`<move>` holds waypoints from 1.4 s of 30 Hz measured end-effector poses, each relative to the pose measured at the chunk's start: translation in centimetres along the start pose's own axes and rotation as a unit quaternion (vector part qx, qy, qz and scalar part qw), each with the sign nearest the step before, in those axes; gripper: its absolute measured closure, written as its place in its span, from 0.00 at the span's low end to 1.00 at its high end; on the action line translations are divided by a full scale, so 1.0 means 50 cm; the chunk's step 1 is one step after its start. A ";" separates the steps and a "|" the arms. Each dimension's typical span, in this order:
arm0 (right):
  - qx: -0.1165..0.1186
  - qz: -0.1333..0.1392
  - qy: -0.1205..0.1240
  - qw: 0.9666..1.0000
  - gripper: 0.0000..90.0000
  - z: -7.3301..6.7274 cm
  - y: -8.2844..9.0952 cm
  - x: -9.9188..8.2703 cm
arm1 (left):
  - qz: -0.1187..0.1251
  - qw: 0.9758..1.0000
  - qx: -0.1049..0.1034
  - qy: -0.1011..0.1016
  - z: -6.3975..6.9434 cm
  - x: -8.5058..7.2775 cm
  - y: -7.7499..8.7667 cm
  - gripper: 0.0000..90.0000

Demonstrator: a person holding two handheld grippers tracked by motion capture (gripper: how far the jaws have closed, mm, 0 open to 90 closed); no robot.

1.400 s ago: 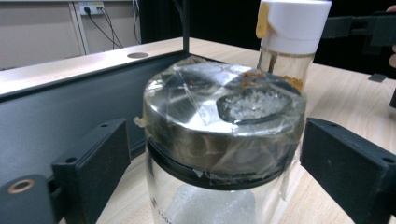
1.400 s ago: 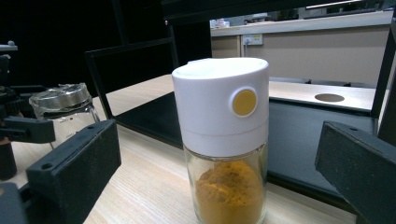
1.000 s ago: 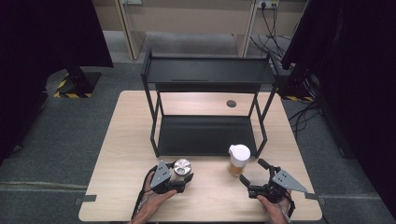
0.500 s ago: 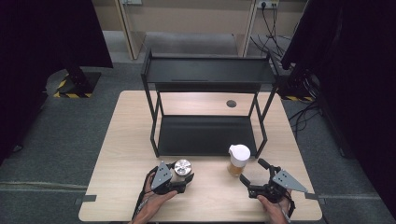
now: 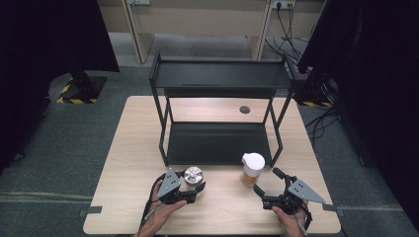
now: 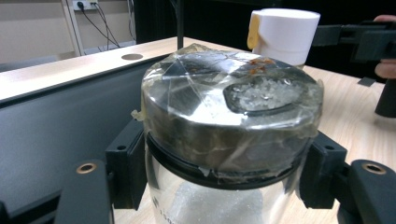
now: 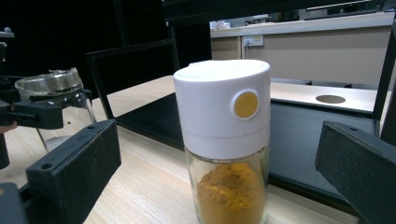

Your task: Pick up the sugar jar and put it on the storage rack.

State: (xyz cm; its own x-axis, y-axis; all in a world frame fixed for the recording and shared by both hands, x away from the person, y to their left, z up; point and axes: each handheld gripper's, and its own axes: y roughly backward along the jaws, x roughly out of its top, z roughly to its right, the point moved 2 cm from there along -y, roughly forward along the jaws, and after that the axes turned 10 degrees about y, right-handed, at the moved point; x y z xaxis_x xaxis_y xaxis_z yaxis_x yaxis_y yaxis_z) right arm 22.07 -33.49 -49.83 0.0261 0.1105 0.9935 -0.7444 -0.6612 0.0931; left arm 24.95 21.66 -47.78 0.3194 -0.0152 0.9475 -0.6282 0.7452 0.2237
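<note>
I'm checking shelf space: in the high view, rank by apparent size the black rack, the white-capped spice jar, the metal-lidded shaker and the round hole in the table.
1. black rack, by far the largest.
2. white-capped spice jar and metal-lidded shaker: they look alike, so unranked.
3. round hole, smallest.

The high view looked down on the surface (image 5: 128,197) from overhead; both gripper views sat low and close, sharing the white-capped jar (image 7: 226,140).
</note>
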 end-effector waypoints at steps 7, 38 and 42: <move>0.000 0.000 -0.001 1.000 0.01 0.000 0.000 0.000 | 0.002 1.000 -0.005 -0.002 0.002 0.028 0.004 0.35; -0.001 0.003 -0.002 1.000 0.01 0.001 0.000 0.000 | -0.001 0.999 -0.035 -0.009 -0.016 0.232 0.016 0.35; -0.001 0.002 -0.003 1.000 0.01 0.001 0.000 0.000 | 0.000 0.999 -0.036 -0.010 -0.017 0.260 0.017 0.35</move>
State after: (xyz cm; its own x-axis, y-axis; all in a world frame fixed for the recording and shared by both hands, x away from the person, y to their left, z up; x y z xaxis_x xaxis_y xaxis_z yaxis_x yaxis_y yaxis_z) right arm 22.12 -33.52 -49.83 0.0260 0.1032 0.9943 -0.7457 -0.6604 0.0881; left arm 29.17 22.64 -35.49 0.3036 -0.0279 0.9524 -0.5755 0.7912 0.2066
